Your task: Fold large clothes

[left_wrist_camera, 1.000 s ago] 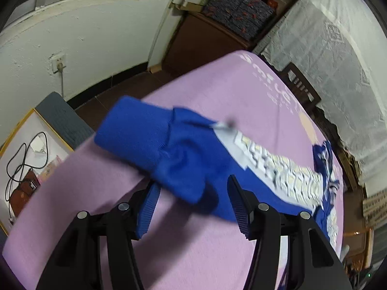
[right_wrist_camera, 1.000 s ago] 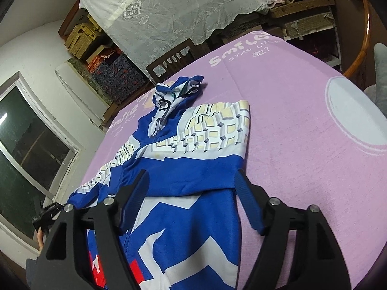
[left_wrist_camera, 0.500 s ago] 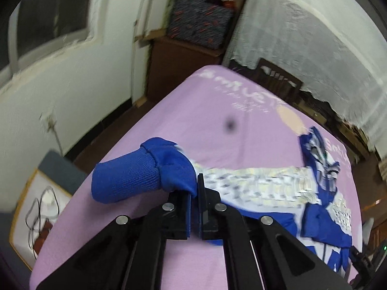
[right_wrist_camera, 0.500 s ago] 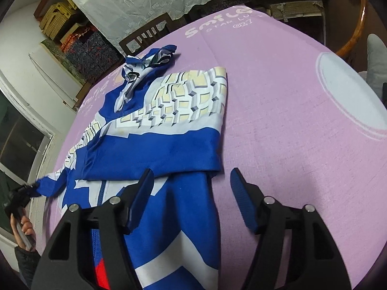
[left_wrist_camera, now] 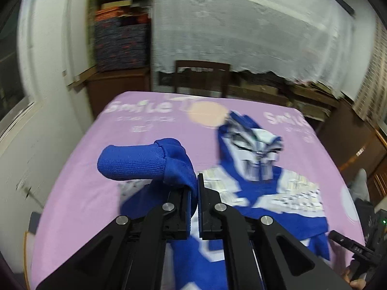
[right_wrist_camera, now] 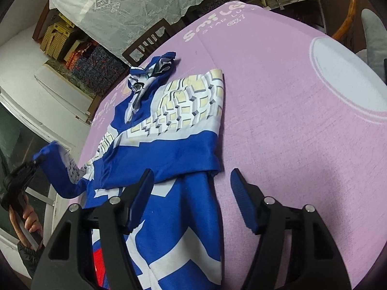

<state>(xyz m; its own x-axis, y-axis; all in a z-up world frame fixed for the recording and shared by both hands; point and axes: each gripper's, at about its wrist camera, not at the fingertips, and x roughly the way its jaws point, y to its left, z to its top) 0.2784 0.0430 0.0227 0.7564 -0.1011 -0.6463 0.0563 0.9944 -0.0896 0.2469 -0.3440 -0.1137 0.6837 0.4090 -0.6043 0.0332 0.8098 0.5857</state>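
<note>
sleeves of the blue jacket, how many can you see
2: one sleeve lifted, pinched in the left gripper; the other sleeve folded across the jacket's chest.

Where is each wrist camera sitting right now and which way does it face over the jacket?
Left wrist: behind the left gripper, shut on the blue sleeve cuff, facing the hood and a chair.
Right wrist: behind the open right gripper, above the jacket's body, facing across the purple tablecloth; the person's left hand shows at left.
Shared: jacket, raised sleeve, hood, tablecloth, chair.
</note>
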